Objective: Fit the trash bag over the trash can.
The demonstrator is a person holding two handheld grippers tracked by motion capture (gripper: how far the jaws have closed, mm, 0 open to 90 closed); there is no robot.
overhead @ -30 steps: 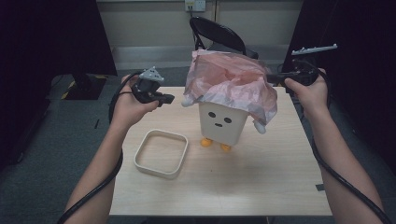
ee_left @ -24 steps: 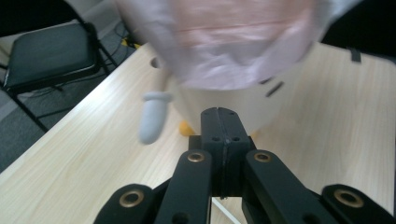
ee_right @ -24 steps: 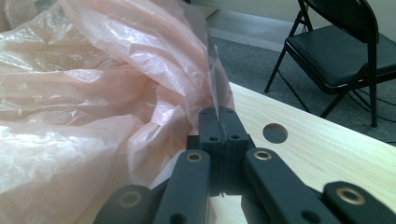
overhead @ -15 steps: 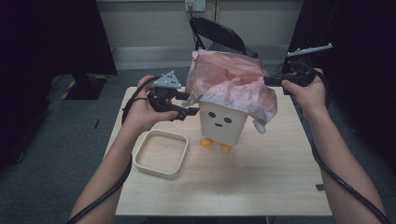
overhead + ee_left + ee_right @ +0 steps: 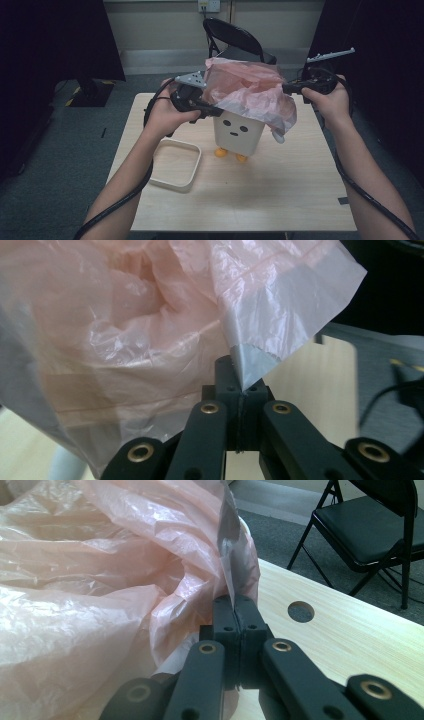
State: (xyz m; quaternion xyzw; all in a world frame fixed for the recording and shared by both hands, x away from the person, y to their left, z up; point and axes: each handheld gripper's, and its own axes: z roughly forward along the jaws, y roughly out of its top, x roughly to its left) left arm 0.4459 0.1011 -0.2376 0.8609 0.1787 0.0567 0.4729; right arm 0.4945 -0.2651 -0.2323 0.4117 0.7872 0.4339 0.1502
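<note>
A thin pink plastic bag [image 5: 252, 92] drapes over the top of a small white bin [image 5: 237, 134] that has a dotted face and orange feet, standing mid-table. My left gripper [image 5: 216, 111] is at the bag's left edge, shut on a fold of the film [image 5: 245, 360]. My right gripper [image 5: 286, 88] is at the bag's right rim, shut on the plastic [image 5: 230, 555] as well. The bag [image 5: 125, 335] bulges between the two grippers and its lower part [image 5: 280, 120] hangs down the bin's right side.
A shallow white square tray [image 5: 176, 164] lies on the wooden table [image 5: 260, 200] at the front left. A black folding chair [image 5: 235, 37] stands behind the table. A round hole [image 5: 301, 611] is in the tabletop near the right gripper.
My left gripper has moved right from open air to the bag's left edge and closed on it. The right gripper has kept its hold and barely shifted.
</note>
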